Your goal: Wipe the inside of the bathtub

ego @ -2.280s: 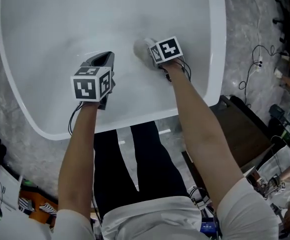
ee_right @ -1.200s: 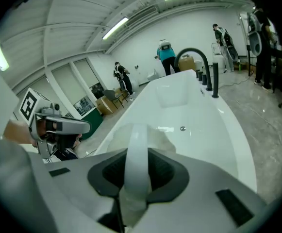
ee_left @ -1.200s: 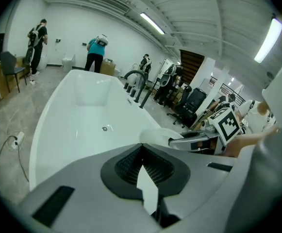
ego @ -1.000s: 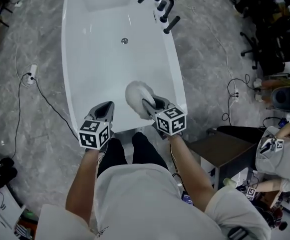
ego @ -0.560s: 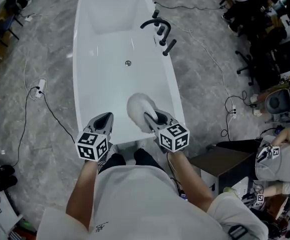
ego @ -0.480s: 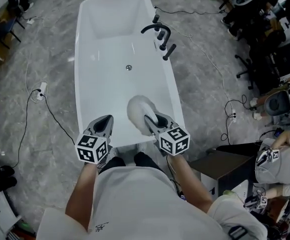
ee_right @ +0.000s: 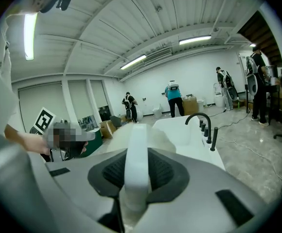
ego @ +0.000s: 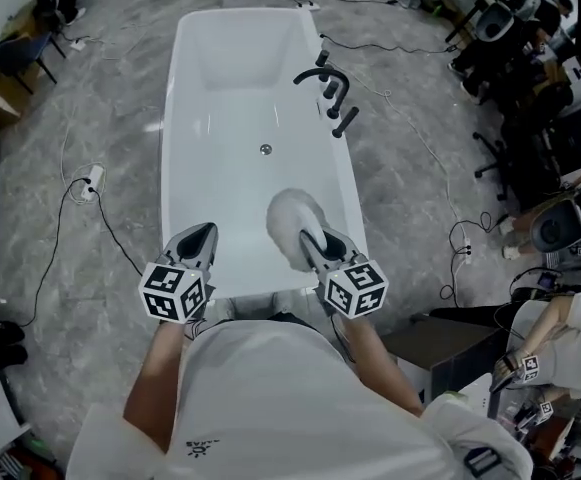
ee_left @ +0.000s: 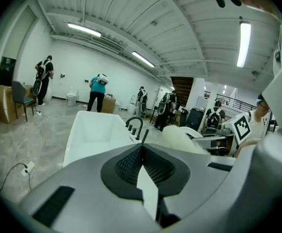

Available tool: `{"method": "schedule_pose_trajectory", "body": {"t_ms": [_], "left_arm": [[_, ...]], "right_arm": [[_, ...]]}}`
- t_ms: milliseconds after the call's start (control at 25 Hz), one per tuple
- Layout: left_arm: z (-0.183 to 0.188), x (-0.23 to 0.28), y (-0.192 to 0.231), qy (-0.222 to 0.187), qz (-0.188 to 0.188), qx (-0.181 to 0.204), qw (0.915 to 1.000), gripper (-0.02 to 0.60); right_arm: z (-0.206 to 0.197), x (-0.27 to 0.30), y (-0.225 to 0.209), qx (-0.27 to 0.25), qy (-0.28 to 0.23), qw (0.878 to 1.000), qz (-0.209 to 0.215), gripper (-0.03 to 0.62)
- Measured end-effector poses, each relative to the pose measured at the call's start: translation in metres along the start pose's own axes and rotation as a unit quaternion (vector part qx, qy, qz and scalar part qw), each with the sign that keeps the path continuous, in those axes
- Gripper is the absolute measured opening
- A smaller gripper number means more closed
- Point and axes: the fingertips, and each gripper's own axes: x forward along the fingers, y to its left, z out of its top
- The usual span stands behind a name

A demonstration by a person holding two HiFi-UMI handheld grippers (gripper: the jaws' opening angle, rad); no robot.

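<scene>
white fluffy wiping pad [ego: 292,220] held over the near end of the white oblong bathtub [ego: 178,158].
the pad's long axis runs away from the person and leans slightly left, its free end pointing along the tub towards the round drain [ego: 265,149]; the tub's own long axis runs the same way, with the black curved faucet [ego: 326,76] on its right rim. the right gripper [ego: 310,242] is clenched on the pad's white strap. the left gripper [ego: 199,237] is closed on nothing, over the tub's near left rim. 2.3 s ago the pad was pressed low against the inner wall; it is now lifted clear, and both grippers have drawn back to the near end.
</scene>
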Motion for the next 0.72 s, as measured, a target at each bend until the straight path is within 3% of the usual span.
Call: {"method": "schedule_pose_trajectory", "body": {"t_ms": [200,720], "left_arm": [[0.003,-0.006,0.006,-0.015,0.005,-0.003,0.9999,0.005],[0.001,-0.007,-0.001,-0.004,-0.015,0.011,0.9998,0.005]], "right_arm": [[0.008,0.0,-0.001,-0.005,-0.008,1.0,-0.005,0.094],[0.013,-0.001,0.007,0.006,-0.024,1.0,-0.013,0.094]]}}
